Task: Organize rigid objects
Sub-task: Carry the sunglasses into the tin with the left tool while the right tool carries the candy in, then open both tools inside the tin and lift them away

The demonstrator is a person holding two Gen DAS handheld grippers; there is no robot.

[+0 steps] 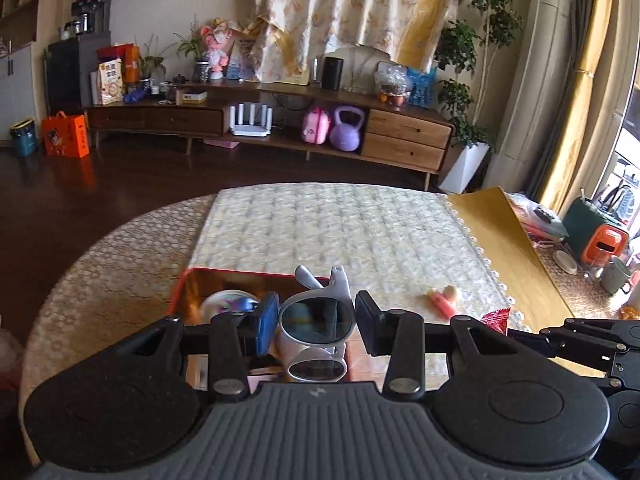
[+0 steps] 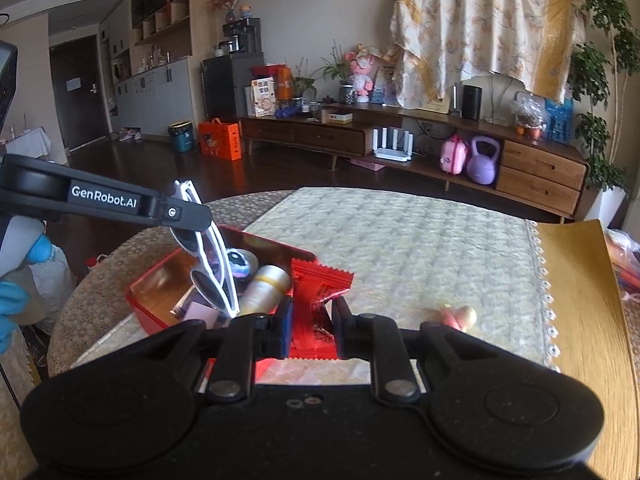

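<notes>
Sunglasses (image 1: 316, 320) hang between left tool (image 1: 317, 322) fingers above red box (image 2: 160, 280).

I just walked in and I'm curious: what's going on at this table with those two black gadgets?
A person is tidying small items into a red box using two handheld grippers. The left gripper holds white sunglasses above the box, which already contains a small bottle and other bits. The right gripper has its fingers either side of a red snack packet leaning at the box's edge. A small pink item lies on the tablecloth.
</notes>
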